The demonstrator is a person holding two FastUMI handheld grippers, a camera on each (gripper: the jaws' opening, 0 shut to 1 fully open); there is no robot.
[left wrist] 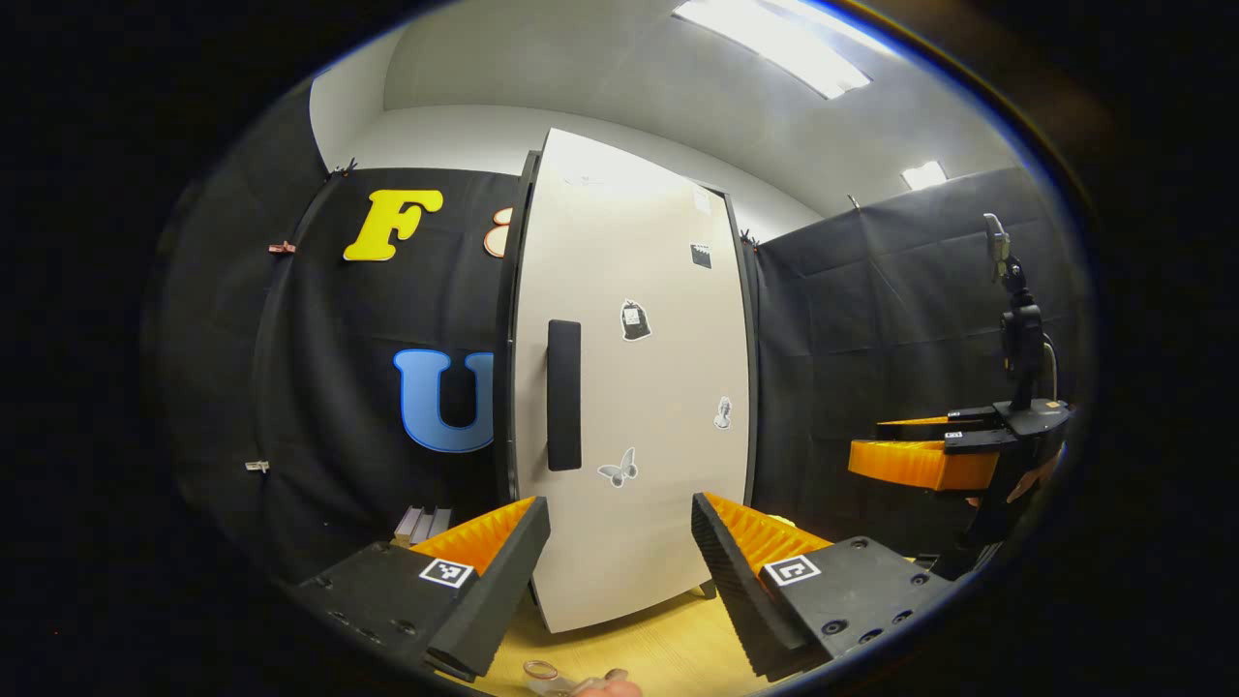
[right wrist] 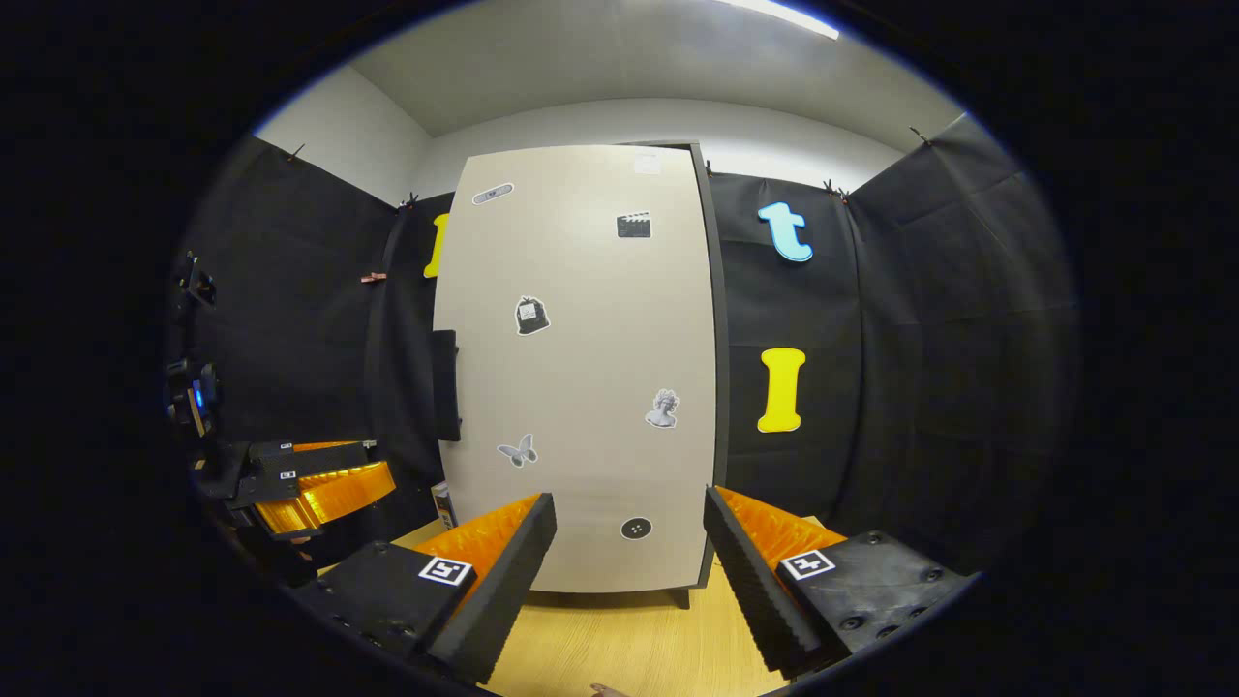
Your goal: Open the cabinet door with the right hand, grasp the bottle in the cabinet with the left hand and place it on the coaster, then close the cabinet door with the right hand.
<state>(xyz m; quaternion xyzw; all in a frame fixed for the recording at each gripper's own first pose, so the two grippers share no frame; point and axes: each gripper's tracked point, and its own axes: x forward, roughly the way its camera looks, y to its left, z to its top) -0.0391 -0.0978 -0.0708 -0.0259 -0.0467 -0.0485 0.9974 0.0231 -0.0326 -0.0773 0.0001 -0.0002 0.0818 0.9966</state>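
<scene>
A tall cabinet stands on the wooden table, its beige door (left wrist: 639,387) shut and dotted with small stickers. A black vertical handle (left wrist: 563,395) sits near the door's left edge. My left gripper (left wrist: 618,505) is open, a short way in front of the door's lower part, holding nothing. My right gripper (right wrist: 629,499) is open too, facing the same door (right wrist: 581,368) from farther right, with the handle (right wrist: 445,385) off to its left. The shut door hides the cabinet's inside. Each gripper appears off to the side for the other: right (left wrist: 920,463), left (right wrist: 315,489).
The light wooden tabletop (right wrist: 619,639) runs under both grippers up to the cabinet's feet. A small clear round object (left wrist: 542,670) lies at the near edge. Some small flat items (left wrist: 422,523) are stacked left of the cabinet. Black cloth walls close in the booth.
</scene>
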